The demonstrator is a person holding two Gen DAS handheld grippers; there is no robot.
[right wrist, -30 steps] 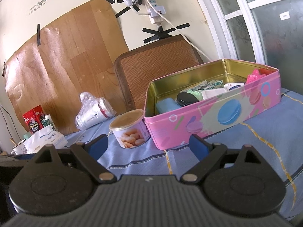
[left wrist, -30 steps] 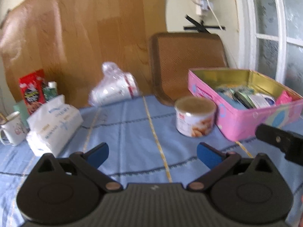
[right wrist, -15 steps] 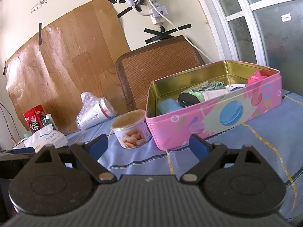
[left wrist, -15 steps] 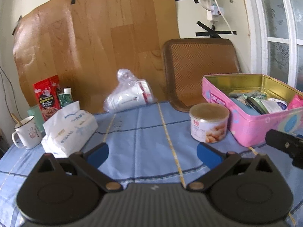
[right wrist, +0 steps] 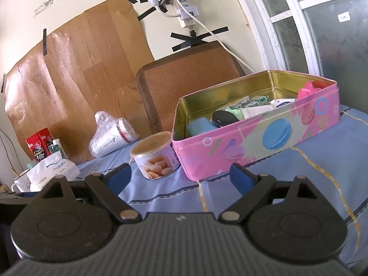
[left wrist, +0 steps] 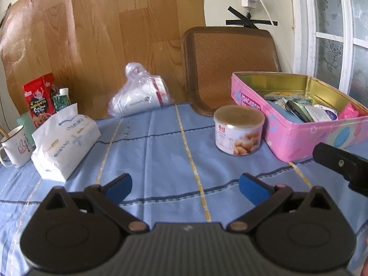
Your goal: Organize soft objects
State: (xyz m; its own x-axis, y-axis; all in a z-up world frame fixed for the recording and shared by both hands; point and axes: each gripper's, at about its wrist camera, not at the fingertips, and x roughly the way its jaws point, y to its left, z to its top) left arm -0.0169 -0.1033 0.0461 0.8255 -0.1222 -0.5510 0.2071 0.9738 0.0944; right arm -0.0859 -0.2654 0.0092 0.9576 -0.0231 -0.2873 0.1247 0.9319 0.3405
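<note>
swung back leftward and down since half a second ago in the left wrist view, with the tissue pack (left wrist: 65, 141) and can (left wrist: 238, 132) now larger and nearer; barely shifted in the right wrist view.

left gripper (left wrist: 185, 187): blue-padded fingers (left wrist: 119, 187) spread wide apart, clamped on nothing, hanging over bare blue striped tablecloth (left wrist: 161, 151). ahead and off to its left, well apart from the fingers, the soft white tissue pack lying tilted on the cloth. beyond the pack, a white mug (left wrist: 13, 146) and a red snack box (left wrist: 38, 102) against the wood-patterned board (left wrist: 103, 36). farther ahead, near the board, a bagged stack of paper cups (left wrist: 138, 97) lying on its side. ahead to the right, the small round can standing upright just beside the pink tin (left wrist: 296, 138), open-topped and holding assorted packets plus something soft and pink (left wrist: 348, 111) at its right end. dark edge of the other tool (left wrist: 340, 163) poking in at right.

right gripper (right wrist: 180, 178): fingers (right wrist: 241, 177) likewise wide apart and empty, low over the cloth. straight ahead, near the fingertips, the can (right wrist: 155, 157) and the pink tin (right wrist: 253, 142) side by side; whether touching, cannot tell. far to the left, the tissue pack (right wrist: 54, 169), well away from this gripper. behind the tin, a brown woven mat (right wrist: 184, 80) leaning on the wall.
</note>
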